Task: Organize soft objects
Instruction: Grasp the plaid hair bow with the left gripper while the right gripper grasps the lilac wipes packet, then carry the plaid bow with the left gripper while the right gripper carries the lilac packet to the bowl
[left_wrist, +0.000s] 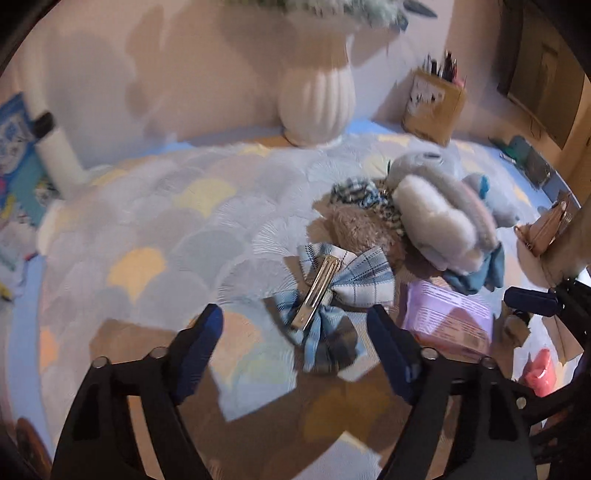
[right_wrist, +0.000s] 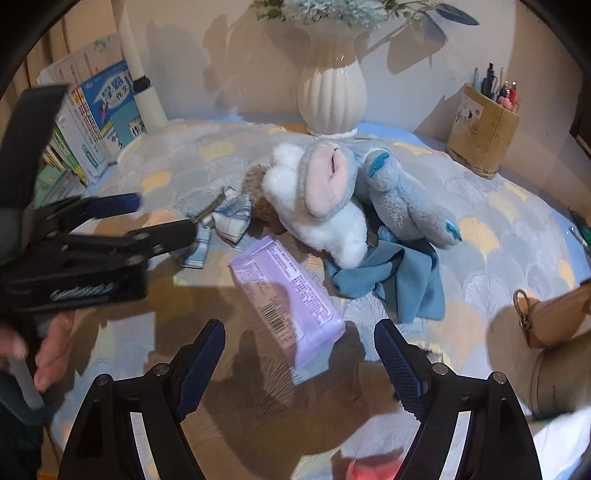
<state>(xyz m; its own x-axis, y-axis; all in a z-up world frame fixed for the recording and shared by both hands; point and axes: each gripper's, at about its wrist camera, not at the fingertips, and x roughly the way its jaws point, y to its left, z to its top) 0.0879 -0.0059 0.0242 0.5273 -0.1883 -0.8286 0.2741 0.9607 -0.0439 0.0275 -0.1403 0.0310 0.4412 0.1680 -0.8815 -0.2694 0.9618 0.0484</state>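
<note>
Scallop-patterned cloth (right_wrist: 491, 236) in grey, pale blue and yellow covers the work surface, backed by a plain light wall.

Nearest, right wrist view: right gripper (right_wrist: 299, 365) hangs over bare cloth, jaws spread wide, nothing between them. Just beyond its tips lies a lilac plastic-wrapped pack with a barcode (right_wrist: 286, 295), flat, angled toward the pile.

Left wrist view: left gripper (left_wrist: 295, 332) also stands well open, gripping nothing. Blue-and-white plaid fabric bow with a silver metal clip on its back (left_wrist: 334, 291) lies on the cloth just ahead of the tips, roughly between them; pads not touching it. From the right wrist view the same left gripper (right_wrist: 162, 218) reaches in from the left edge, held by a hand (right_wrist: 51, 347), its tips at the bow (right_wrist: 221, 221).

Mid-distance, the soft pile: grey-and-white plush rabbit with pink inner ears (right_wrist: 317, 199) lies on its side, a pale blue plush toy with teal patches (right_wrist: 406, 206) against it, a brown fuzzy plush (left_wrist: 358, 229) partly under both. Crumpled teal cloth (right_wrist: 391, 280) spills from beneath the rabbit, touching the lilac pack's far end. Dark plaid fabric piece (left_wrist: 354, 194) sits behind the brown plush.

Far edge: white ribbed ceramic vase with pale flowers (right_wrist: 332, 96) centre, tan pen holder full of pens (right_wrist: 484, 129) to its right, upright books (right_wrist: 99, 122) at left.
</note>
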